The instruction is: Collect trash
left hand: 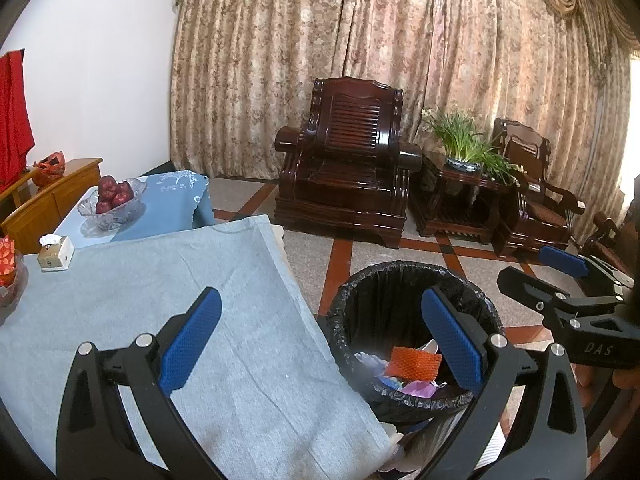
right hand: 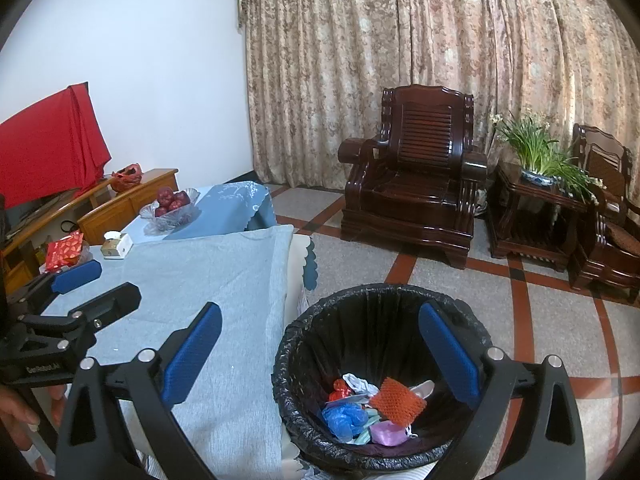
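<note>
Living room, floral curtain (right hand: 440, 60) behind, dark wooden armchair (right hand: 412, 184) on tiled floor. My left gripper (left hand: 320, 336) spread wide, empty, over edge of grey tablecloth (left hand: 200, 300). My right gripper (right hand: 320, 352) likewise spread, empty, above bin (right hand: 380, 376); "DAS" readable on its body. Trash (right hand: 376, 408) lies inside black-lined bin: orange net, blue wad. Tissue box (left hand: 56, 254), apple bowl (left hand: 114, 202) farther back.
</note>
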Demonstrator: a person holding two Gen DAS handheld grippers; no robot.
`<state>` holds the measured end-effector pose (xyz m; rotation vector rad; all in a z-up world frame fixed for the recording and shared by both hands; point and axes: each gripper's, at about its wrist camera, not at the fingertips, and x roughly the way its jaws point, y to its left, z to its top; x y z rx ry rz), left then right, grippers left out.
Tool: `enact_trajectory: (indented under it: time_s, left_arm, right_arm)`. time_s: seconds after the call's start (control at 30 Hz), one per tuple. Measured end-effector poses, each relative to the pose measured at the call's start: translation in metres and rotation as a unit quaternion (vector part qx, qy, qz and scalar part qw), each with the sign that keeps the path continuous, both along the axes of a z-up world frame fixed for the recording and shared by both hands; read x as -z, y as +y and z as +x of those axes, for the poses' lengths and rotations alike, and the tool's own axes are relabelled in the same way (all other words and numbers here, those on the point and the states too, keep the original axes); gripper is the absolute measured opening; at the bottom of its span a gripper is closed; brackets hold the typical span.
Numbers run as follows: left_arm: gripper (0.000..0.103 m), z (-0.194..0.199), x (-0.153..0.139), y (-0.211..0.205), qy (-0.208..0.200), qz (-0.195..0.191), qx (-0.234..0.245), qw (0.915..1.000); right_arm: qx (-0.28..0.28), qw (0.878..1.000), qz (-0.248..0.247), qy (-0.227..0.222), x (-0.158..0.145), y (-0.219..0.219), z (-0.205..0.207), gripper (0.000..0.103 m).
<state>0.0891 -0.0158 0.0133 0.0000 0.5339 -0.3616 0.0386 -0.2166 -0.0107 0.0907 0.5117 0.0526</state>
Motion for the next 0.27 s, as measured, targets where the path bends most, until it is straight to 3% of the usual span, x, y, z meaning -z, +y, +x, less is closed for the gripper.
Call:
enact_trajectory:
  time_s: [0.27]
  left_arm:
    - [0.097,0.0039,0.0044,0.0011,0.003,0.002,-0.004,1.0000]
  right_arm:
    - [0.000,1.000,-0.001,0.002,-0.0006,0.0027,0.0008,0.097]
